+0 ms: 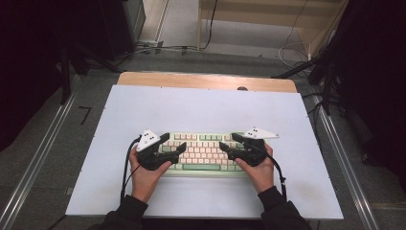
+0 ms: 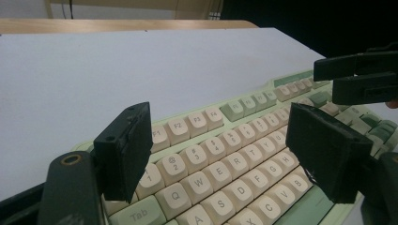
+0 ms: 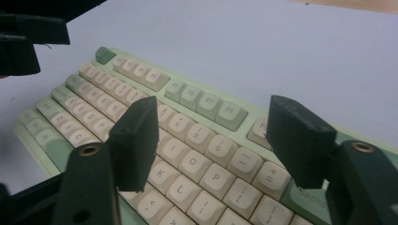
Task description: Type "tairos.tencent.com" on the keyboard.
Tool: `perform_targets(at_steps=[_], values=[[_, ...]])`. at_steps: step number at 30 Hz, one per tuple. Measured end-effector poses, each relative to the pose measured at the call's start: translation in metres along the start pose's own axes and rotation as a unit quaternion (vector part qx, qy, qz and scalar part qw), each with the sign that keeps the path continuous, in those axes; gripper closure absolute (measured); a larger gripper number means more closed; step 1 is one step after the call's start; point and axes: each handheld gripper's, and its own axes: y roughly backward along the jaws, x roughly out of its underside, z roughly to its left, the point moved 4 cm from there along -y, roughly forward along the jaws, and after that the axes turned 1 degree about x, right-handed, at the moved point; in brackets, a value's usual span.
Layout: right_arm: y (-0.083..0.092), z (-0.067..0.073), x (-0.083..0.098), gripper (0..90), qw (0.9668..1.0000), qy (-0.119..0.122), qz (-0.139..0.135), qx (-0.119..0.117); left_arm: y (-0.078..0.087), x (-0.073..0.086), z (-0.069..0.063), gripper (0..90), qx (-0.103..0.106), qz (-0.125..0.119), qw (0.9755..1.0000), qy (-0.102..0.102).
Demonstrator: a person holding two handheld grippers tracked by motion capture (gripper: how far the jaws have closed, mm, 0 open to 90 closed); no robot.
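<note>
A green and cream keyboard [image 1: 201, 152] lies flat on the white tabletop [image 1: 201, 108], near the person's edge and about midway across it, with its long axis running left to right in the high view and its space bar row toward the person. The left gripper [image 1: 176, 144] hangs over the keyboard's left end and the right gripper [image 1: 229, 145] over its right end, each pointing inward toward the other. In the left gripper view the jaws stand wide apart above the number and letter rows, with nothing between the pads and no contact with the keys that can be made out; the keyboard [image 2: 225, 154] runs away to the upper right there, and the right gripper [image 2: 359, 77] shows at the right edge. In the right gripper view the jaws are likewise wide apart, empty, over the right-hand letter keys of the keyboard [image 3: 187, 126], with the left gripper [image 3: 23, 40] cut off at the upper left corner. The hands cover the keyboard's two ends in the high view, and its near corners are cut off in both gripper views. Small key legends are blurred.
</note>
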Motion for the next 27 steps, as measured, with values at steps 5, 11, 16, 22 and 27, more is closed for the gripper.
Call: perform_targets(at_steps=[5, 11, 16, 22, 27], values=[[0.0017, -0.0031, 0.0004, 29.4, 1.0, -0.001, 0.003, 0.004, 0.0006, 0.0, 0.0001, 25.4, 0.0, 0.001, 1.0, -0.002], [0.0015, -0.0042, 0.0021, 29.6, 1.0, -0.003, 0.006, 0.007, 0.0008, 0.0005, -0.0004, 26.3, 0.006, 0.004, 1.0, -0.004], [0.0011, -0.0046, 0.0028, 30.4, 0.9999, -0.001, 0.009, 0.011, 0.0022, 0.0008, -0.0015, 27.6, 0.01, 0.007, 0.9999, -0.006], [0.0009, -0.0041, 0.0038, 31.1, 0.9999, 0.0, 0.01, 0.01, 0.004, 0.0019, 0.0, 43.4, 0.014, 0.015, 0.9997, -0.01], [0.0011, -0.0047, 0.0045, 31.7, 0.9999, -0.003, 0.012, 0.01, 0.0077, 0.0022, 0.0013, 67.4, 0.022, 0.018, 0.9995, -0.012]])
